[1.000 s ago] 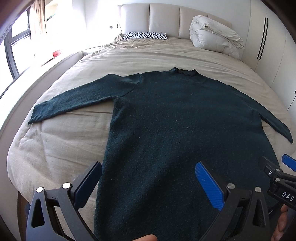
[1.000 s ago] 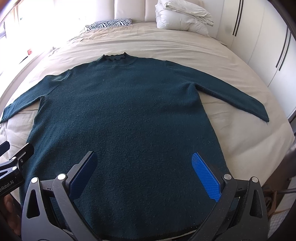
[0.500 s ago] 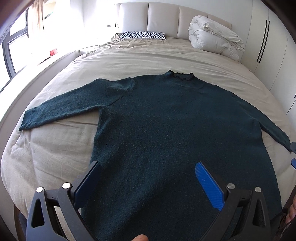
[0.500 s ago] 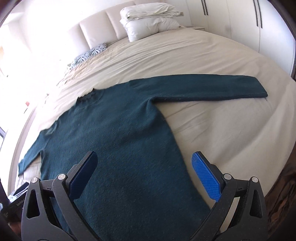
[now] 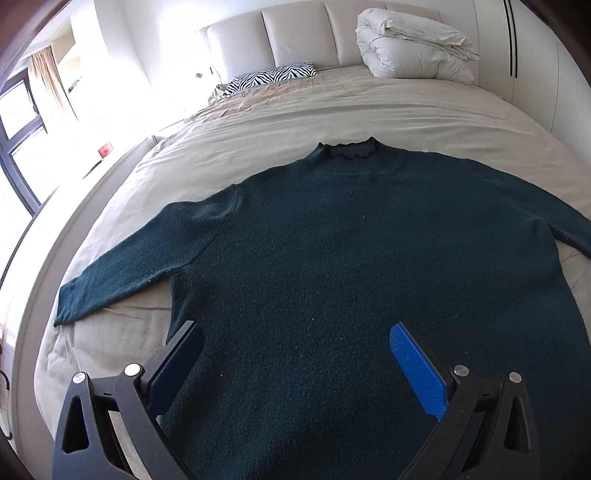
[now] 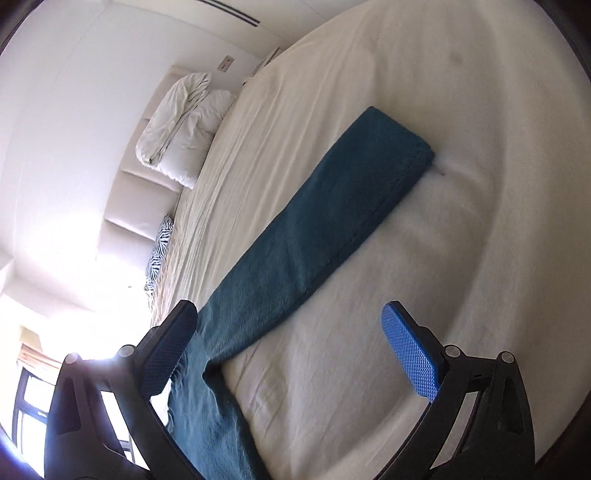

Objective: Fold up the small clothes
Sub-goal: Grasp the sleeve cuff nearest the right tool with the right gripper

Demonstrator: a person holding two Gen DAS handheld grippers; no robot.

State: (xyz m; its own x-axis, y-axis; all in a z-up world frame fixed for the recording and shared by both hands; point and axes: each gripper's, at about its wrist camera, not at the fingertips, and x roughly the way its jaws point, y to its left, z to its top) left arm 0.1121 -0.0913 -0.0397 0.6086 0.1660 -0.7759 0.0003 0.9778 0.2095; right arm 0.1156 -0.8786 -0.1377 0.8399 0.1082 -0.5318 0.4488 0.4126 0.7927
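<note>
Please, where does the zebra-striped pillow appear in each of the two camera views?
Left wrist view: zebra-striped pillow at top centre-left, below the headboard.
Right wrist view: the pillow at left of centre, seen sideways because the picture is rotated.
Shared landmark: the folded white duvet beside the headboard.

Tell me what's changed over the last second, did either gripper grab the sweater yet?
No grab. The right gripper swung right and rolled toward the right sleeve; the left gripper only drifted. Both stay open, and the sweater stays flat on the bed.
</note>
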